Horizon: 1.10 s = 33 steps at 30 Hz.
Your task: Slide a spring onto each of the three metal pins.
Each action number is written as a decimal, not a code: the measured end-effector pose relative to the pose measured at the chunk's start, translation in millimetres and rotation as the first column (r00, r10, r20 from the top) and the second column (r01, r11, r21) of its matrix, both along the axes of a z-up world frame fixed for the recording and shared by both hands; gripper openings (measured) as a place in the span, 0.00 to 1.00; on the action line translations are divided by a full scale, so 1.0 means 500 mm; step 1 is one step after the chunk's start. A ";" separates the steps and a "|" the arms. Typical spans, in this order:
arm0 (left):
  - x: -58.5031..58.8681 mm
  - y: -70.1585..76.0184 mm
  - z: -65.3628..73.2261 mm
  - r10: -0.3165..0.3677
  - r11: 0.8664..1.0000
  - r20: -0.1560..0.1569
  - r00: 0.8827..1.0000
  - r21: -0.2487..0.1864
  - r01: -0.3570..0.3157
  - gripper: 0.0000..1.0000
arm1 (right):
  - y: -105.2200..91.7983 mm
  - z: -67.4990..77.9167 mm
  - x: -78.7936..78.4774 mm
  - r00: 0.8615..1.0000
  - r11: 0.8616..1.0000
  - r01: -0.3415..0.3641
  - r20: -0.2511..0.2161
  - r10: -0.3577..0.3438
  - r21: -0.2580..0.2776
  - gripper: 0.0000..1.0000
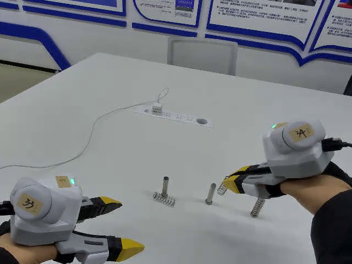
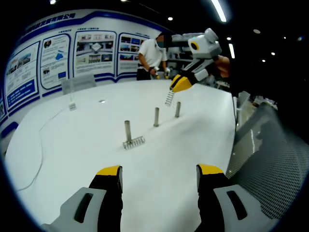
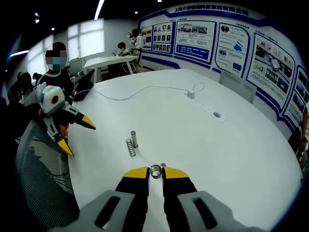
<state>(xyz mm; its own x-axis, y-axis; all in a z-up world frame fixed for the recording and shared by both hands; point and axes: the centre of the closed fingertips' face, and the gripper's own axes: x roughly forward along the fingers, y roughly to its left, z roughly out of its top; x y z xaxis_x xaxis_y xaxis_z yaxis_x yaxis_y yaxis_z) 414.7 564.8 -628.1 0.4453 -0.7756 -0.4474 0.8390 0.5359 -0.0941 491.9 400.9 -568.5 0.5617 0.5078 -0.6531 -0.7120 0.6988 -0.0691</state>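
Centre small steel coil spring, pinched in right gripper, over grey metal pin and lower straight; left gripper spread.

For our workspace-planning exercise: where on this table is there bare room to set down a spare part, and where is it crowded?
Bare: the broad stretch of table between the cable and socket strip and the pins; also between the left gripper and the lying spring. Crowded: around the pins, where the right gripper holds a spring.

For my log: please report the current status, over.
Left tongs open. Right tongs shut on spring. Second spring lies by a pin. Nothing in the way.
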 end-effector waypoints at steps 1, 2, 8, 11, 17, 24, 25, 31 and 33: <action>0.000 0.000 0.000 0.001 1.000 0.000 1.000 0.000 -0.001 0.63 | 0.002 0.003 0.004 1.000 1.000 -0.001 0.004 0.001 0.000 0.12; 0.000 0.000 0.000 0.001 1.000 0.000 1.000 0.001 -0.001 0.63 | 0.004 0.004 0.007 1.000 1.000 -0.002 0.006 0.002 0.000 0.12; 0.000 0.002 -0.001 0.006 1.000 -0.004 1.000 0.003 -0.006 0.63 | 0.013 0.003 0.023 1.000 1.000 -0.008 0.014 0.008 0.000 0.12; 0.000 0.003 -0.002 0.009 1.000 -0.006 1.000 0.004 -0.009 0.63 | 0.015 -0.006 0.036 1.000 1.000 -0.005 0.009 0.005 0.000 0.12; 0.001 0.005 -0.004 0.018 1.000 -0.012 1.000 0.004 -0.018 0.63 | 0.013 -0.024 0.046 1.000 1.000 -0.003 -0.011 0.003 -0.015 0.12; 0.001 0.006 -0.005 0.024 1.000 -0.016 1.000 0.006 -0.024 0.63 | 0.012 -0.038 0.050 1.000 1.000 -0.009 -0.029 0.008 -0.023 0.12; 0.001 0.006 -0.005 0.025 1.000 -0.017 1.000 0.006 -0.024 0.63 | 0.013 -0.040 0.050 0.999 1.000 -0.010 -0.032 0.009 -0.024 0.12; 0.001 0.007 -0.007 0.027 1.000 -0.018 0.999 0.007 -0.027 0.63 | 0.014 -0.060 0.057 0.999 0.999 -0.014 -0.048 0.012 -0.041 0.12; 0.001 0.007 -0.007 0.028 1.000 -0.018 0.999 0.007 -0.028 0.63 | 0.015 -0.066 0.056 0.998 0.999 -0.015 -0.058 0.012 -0.044 0.12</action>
